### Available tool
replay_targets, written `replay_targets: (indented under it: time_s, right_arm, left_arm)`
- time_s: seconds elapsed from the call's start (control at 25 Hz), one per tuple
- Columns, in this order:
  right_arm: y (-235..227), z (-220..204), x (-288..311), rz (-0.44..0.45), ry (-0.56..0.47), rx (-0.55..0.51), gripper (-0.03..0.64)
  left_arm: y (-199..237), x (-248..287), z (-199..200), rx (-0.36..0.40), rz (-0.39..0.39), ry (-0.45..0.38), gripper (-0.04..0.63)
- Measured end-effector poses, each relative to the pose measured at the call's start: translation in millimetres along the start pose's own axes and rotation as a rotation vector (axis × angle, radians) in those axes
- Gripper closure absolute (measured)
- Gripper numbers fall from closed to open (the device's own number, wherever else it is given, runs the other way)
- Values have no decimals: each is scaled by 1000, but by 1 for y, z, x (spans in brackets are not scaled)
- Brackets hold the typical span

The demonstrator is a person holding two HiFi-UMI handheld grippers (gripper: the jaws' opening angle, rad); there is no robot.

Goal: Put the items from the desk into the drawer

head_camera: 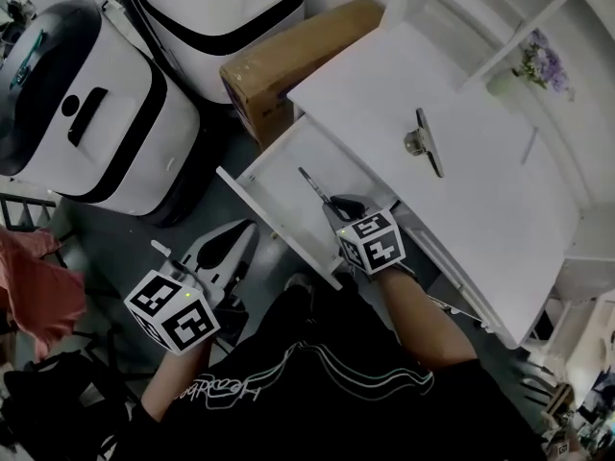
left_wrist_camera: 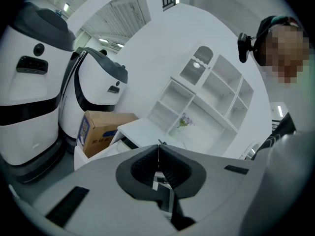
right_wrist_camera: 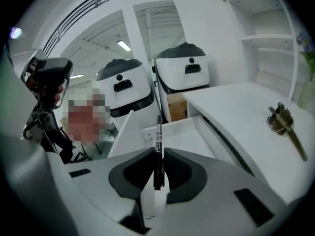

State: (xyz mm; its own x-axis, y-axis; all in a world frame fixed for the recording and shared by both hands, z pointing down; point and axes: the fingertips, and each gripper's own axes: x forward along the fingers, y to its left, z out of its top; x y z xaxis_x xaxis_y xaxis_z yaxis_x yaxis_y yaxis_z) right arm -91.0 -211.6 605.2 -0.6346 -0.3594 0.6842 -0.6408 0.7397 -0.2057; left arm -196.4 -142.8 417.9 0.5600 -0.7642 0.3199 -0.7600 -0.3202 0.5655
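Now the right claw [right_wrist_camera: 157, 154], pinched shut on a black pen [right_wrist_camera: 158, 127], hangs over the open drawer [head_camera: 274, 176], so next it should dip and let go, I'd say, while the left claw [left_wrist_camera: 158, 151] is closed and empty and a metal clip [head_camera: 424, 142] lies on the worktop [head_camera: 365, 84].

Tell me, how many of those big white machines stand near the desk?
2. One machine stands behind the cardboard box at the top of the head view; a second machine stands left of it, at the view's left edge. Others may be out of view.
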Motion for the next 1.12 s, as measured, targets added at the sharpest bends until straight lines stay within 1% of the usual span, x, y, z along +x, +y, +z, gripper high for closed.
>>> replay_targets:
  time_s: [0.2,0.36,0.44,0.56,0.72,0.8,0.88,1.04,1.12]
  right_arm:
    - [-10,-38,58,20,123,4,540]
    - [-14,-63,102,70,212,38,540]
    - [-14,-75,120,80,250,21,540]
    - [-12,-89,141,89,295,-31,540]
    - [-13,-101,159,85,348,-58,538]
    - [-14,-107,165,93,378,-83,540]
    - [-14,-112,170,101,403,-86,538]
    - [-16,-118,178,110,430,-54,538]
    - [-15,-118,177,131,424,-11,492]
  left_arm:
    - [25,-4,-13,-49,65,18,574]
    - [43,-7,-19,-69,112,26,574]
    - [51,-9,-24,-90,130,28,574]
    - [64,-15,-28,-141,158,14,574]
    - [80,-17,-41,-191,183,17,574]
    - [85,-13,-46,-213,187,16,574]
    - [89,-9,-46,-235,188,5,574]
    - [99,-6,-43,-257,199,-21,574]
    - [102,-6,-39,-252,206,-24,574]
